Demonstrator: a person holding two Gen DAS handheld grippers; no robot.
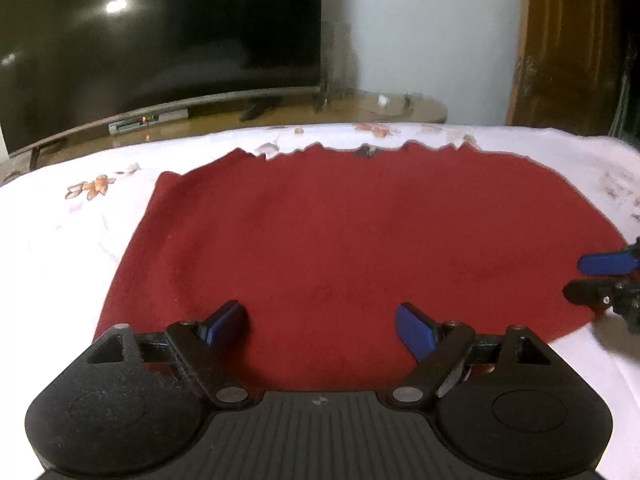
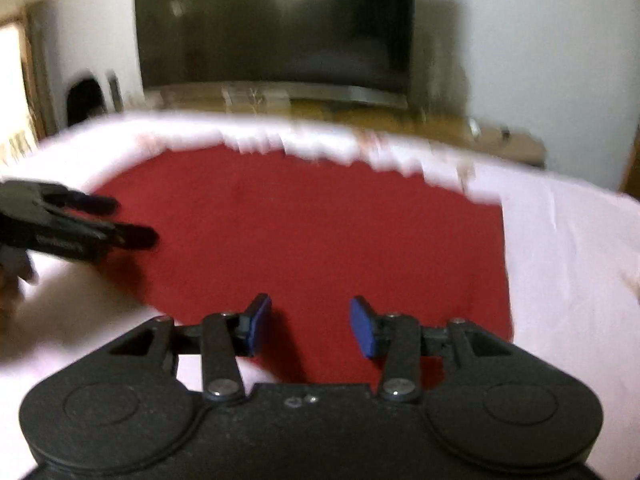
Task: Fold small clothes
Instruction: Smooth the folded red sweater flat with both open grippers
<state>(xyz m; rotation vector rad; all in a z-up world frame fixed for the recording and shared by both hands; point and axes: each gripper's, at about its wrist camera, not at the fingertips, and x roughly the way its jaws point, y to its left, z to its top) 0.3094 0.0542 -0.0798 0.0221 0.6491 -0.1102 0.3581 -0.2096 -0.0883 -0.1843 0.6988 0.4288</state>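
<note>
1. Left wrist view, far left: dark TV screen [image 1: 160, 40] on a low wooden stand [image 1: 360, 110], with a light reflection on the glass. A small box with lit indicators [image 1: 148, 122] sits under the screen.
2. White sheet with a floral print [image 1: 60, 220] covers the surface. It carries the task item, a red cloth [image 1: 340, 232].
3. Red cloth: spread flat on the sheet, near edge under the left claw, far edge ragged with motion blur. Mild creases along its left side.
4. Left claw [image 1: 322, 326]: jaws wide apart, blue pads [image 1: 224, 322] poised over the near part of the cloth, nothing between them. Contact with the fabric: cannot tell.
5. Right edge of the same view: right claw [image 1: 600, 276] enters sideways over the cloth's right border, 1 blue pad and 1 dark finger visible, a gap between them.
6. Far right: brown wooden door [image 1: 568, 40].
7. Right wrist view, left edge: left claw [image 2: 120, 220] reaches in over the cloth's left border, its 2 fingers spread.
8. Centre: red cloth [image 2: 320, 232] flat on the sheet [image 2: 568, 260]; this view is blurred.
9. Right claw [image 2: 310, 322]: jaws wide apart, blue pads [image 2: 364, 326] above the cloth's near edge, holding nothing.
10. Background: TV [image 2: 276, 24] against a white wall.
</note>
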